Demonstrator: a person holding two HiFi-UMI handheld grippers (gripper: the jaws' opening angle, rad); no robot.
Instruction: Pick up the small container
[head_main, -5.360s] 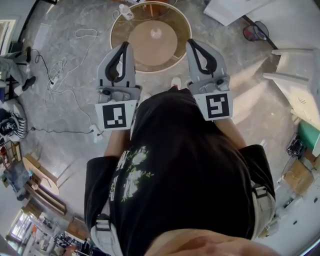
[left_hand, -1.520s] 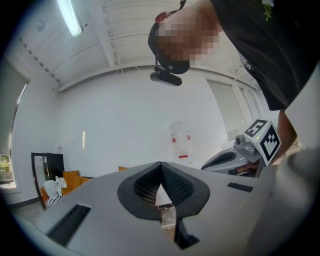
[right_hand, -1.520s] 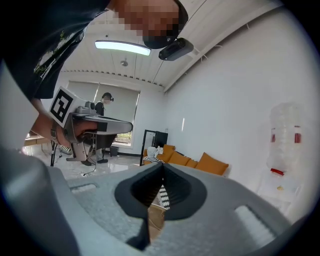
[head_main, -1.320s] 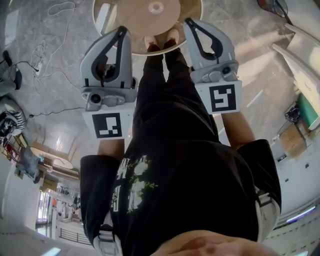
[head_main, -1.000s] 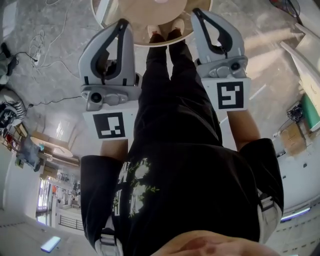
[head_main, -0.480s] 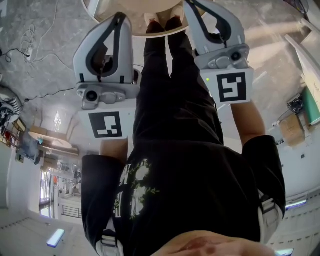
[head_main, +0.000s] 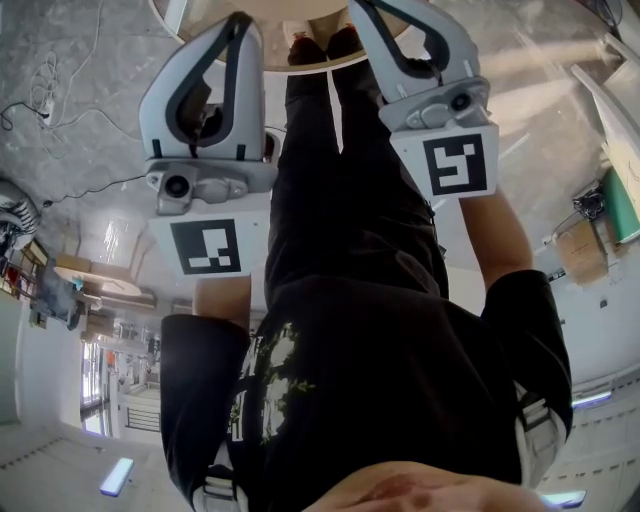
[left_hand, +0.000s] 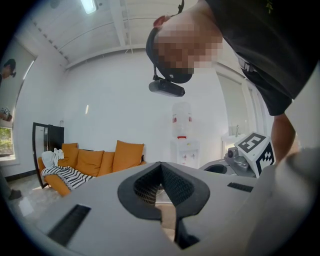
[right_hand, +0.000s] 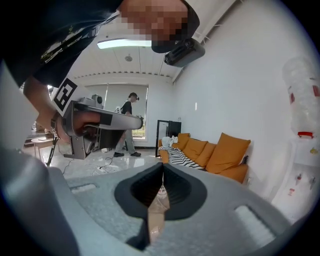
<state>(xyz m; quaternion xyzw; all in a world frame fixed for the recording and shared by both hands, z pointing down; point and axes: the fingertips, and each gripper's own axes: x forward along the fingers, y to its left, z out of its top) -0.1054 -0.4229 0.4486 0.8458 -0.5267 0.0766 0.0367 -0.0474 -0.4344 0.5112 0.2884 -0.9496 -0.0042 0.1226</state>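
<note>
Head view: I look straight down past my black shirt. My left gripper (head_main: 240, 25) and my right gripper (head_main: 365, 12) flank my legs, well apart. Both tips reach the near rim of the round wooden table (head_main: 275, 15), and my shoes (head_main: 300, 45) stand at its edge. Left of the left gripper the marble floor (head_main: 90, 120) lies open, crossed only by loose cables (head_main: 45, 80). On the right, white furniture (head_main: 620, 100) crowds the picture's border. Only a slice of tabletop shows here, and the small container lies outside it.

Left gripper view: my jaws are together, tips touching, with nothing between them. A strip of tan tabletop shows through the hollow beneath the tips. Beyond is a white wall, an orange sofa (left_hand: 100, 159) with a striped blanket (left_hand: 67, 176), and a water dispenser (left_hand: 183, 135). The right gripper's marker cube (left_hand: 256, 152) sits near the right edge.

Right gripper view: these jaws are closed too, and empty. In the slit under the tips the tan tabletop shows, with a small pale thing (right_hand: 162, 190) on it. It is too small for me to tell whether it is the small container. Only this view shows another person (right_hand: 129, 131) standing by a bright window across glossy open floor. It also shows my left gripper held about level at the left.
</note>
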